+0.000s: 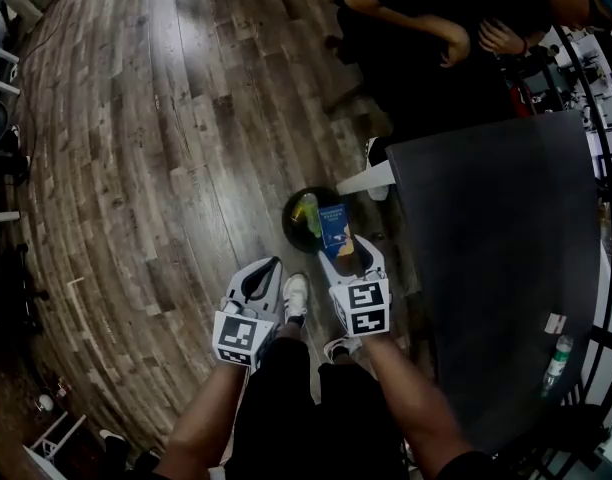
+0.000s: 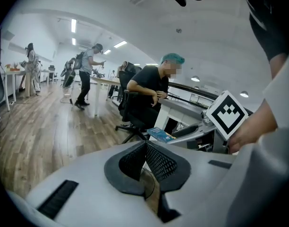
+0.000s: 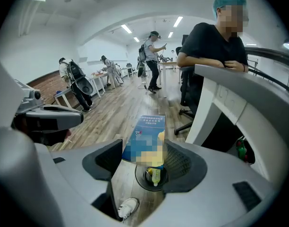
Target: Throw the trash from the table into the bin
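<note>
The person's two bare forearms reach forward side by side from the bottom of the head view, each hand holding a gripper that points away from the body and slopes down toward the wooden floor (image 1: 176,148). The left gripper (image 1: 266,271) hangs just beside the person's shoe (image 1: 297,296); in its own view the jaws are pressed together with nothing between them. The right gripper (image 1: 348,255) sits a little further forward, next to the corner of the dark table (image 1: 496,228), and is clamped on a flat blue box (image 3: 147,143); in the right gripper view the pads press on the box's two long edges near its rear end. The box's long axis runs along the jaws, so it sticks out ahead of the gripper with its far end forward and down and its printed face up. In the head view that far end overlaps the rim of the round black bin (image 1: 291,213) on the floor, so the box is held above the bin, clear of the table. A green bottle (image 1: 308,213) lies inside the bin. A second bottle (image 1: 556,363) lies on the table's far right edge.
</note>
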